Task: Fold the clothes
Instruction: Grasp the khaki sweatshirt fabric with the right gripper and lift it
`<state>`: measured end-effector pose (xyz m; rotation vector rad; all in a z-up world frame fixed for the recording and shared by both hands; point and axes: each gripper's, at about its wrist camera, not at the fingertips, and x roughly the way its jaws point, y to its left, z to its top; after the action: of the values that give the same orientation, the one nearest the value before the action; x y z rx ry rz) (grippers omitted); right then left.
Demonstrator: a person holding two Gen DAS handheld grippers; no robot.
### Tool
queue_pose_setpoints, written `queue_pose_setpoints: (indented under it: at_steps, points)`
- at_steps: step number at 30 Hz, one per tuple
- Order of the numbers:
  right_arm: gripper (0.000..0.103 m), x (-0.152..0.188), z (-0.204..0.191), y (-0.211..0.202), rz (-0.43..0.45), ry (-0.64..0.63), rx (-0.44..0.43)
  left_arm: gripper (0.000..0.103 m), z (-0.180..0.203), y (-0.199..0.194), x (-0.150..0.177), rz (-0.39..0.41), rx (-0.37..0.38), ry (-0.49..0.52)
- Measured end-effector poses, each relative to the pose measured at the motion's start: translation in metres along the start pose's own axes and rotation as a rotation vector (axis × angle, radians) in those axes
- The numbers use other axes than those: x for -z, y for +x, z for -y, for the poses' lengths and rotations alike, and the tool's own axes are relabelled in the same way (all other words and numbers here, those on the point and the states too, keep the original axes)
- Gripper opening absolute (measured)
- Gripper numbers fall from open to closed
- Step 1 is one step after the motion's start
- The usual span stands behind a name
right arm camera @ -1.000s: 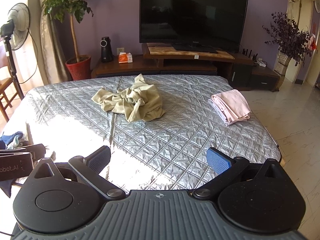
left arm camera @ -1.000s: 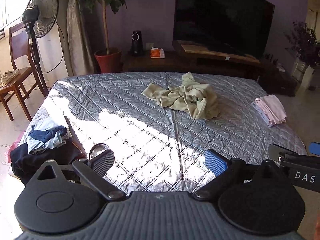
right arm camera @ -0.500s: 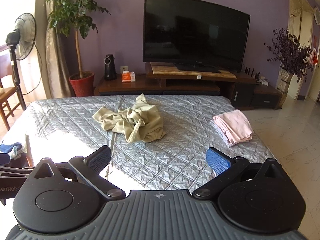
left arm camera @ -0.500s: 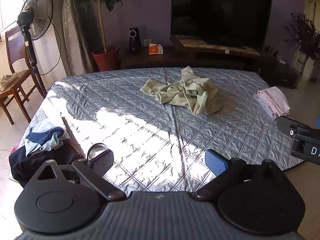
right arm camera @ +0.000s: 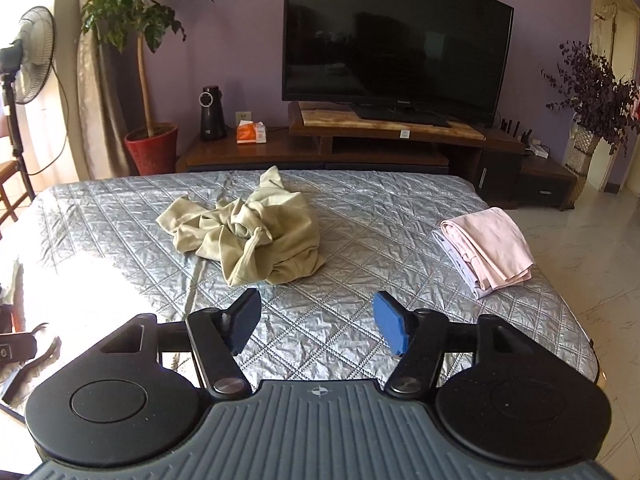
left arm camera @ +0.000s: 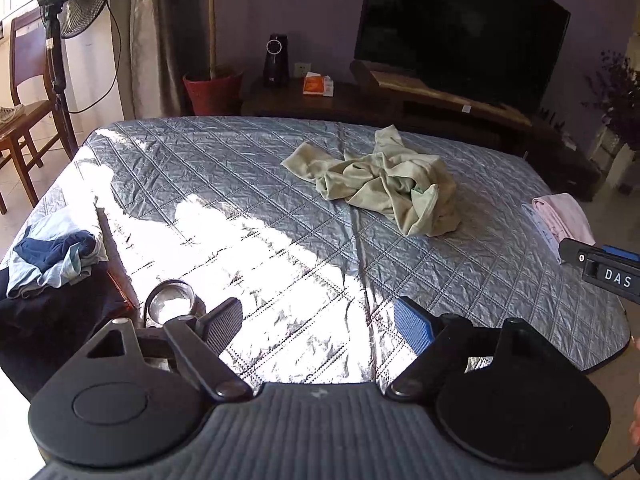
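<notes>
Clothes await folding: a crumpled olive garment [right arm camera: 256, 236] lies mid-bed, a folded pink stack [right arm camera: 490, 246] to its right, unsorted laundry [left arm camera: 54, 254] to its left. Both the left gripper [left arm camera: 318, 326] and right gripper [right arm camera: 316, 320] hover wide open, empty; spreading the garment flat appears next.

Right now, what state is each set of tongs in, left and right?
Left tongs: open, holding nothing, above the near edge of the bed.
Right tongs: open, empty, short of the crumpled green garment.
</notes>
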<state>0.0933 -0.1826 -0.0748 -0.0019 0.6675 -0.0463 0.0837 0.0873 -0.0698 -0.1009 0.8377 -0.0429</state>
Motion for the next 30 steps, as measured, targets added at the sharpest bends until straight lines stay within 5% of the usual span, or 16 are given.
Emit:
queue_pose_setpoints:
  at_steps: [4,10,20,21,22,30]
  points:
    - [0.063,-0.009,-0.005,0.058,-0.053,0.015,-0.060,0.056,-0.016,0.023,0.006,0.023,-0.014,-0.026]
    - [0.068,-0.024,-0.022,0.136,-0.091,0.113,-0.139,0.013,-0.037,0.058,0.017,-0.012,-0.003,-0.051]
    - [0.066,-0.025,-0.053,0.233,-0.182,0.146,-0.093,0.008,-0.052,0.081,0.033,-0.039,-0.050,-0.111]
    - [0.047,-0.023,-0.053,0.239,-0.192,0.143,-0.093,0.008,-0.055,0.079,0.032,-0.023,-0.054,-0.120]
    - [0.003,-0.022,-0.051,0.240,-0.186,0.134,-0.099,0.008,-0.056,0.078,0.032,-0.017,-0.053,-0.123]
    - [0.004,-0.067,-0.009,0.147,0.071,0.053,-0.168,0.009,-0.043,0.060,0.027,0.013,-0.024,-0.081]
